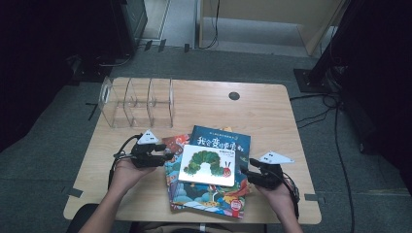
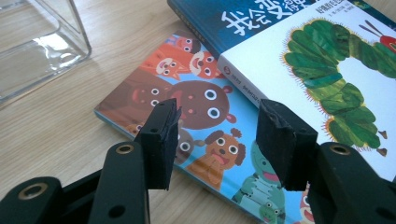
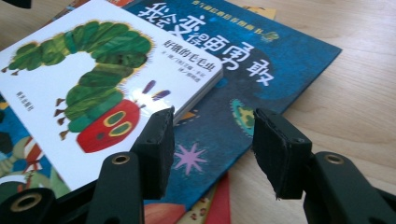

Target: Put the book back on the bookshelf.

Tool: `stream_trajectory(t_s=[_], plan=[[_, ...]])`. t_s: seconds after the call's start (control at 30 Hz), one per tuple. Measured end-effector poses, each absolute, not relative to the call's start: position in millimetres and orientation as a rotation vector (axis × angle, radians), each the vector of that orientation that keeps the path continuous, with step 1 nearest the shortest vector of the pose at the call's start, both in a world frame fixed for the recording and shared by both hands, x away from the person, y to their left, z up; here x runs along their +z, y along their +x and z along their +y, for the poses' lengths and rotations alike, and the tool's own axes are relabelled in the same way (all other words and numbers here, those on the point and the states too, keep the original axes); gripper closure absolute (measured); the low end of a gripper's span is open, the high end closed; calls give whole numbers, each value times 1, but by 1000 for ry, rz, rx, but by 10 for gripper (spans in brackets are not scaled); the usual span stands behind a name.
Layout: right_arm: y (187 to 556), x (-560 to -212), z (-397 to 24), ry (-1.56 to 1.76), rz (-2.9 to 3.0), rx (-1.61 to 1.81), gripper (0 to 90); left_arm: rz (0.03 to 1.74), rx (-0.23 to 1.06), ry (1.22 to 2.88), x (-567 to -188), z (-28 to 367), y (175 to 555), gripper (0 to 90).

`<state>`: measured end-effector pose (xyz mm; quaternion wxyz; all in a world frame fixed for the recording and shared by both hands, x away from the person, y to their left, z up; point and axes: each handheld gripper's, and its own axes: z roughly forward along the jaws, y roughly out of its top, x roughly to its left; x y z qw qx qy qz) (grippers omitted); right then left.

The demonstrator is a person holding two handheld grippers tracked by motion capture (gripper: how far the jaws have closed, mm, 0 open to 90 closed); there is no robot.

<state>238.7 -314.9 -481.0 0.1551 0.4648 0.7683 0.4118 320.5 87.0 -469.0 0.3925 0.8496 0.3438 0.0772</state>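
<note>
caterpillar book hides the stack beneath | left gripper jaws apart, empty | right gripper likewise

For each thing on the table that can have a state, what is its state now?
Caterpillar book: closed, lying flat on top of the stack.
Blue book: closed, flat, partly covered.
Animal book: closed, flat, lowest visible in the stack.
Clear organizer: upright, compartments empty.
Left claw: open, holding nothing.
Right claw: open, holding nothing.
</note>
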Motion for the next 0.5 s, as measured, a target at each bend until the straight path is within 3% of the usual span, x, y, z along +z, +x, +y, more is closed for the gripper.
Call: stream_trajectory(t_s=[0.3,0.5], plan=[[228,-481,-297,1291,2218,1200,437,843,200,2164,-473,84,323,435],[226,-481,-284,1317,2237,1217,250,835,161,2173,-474,81,322,403]])
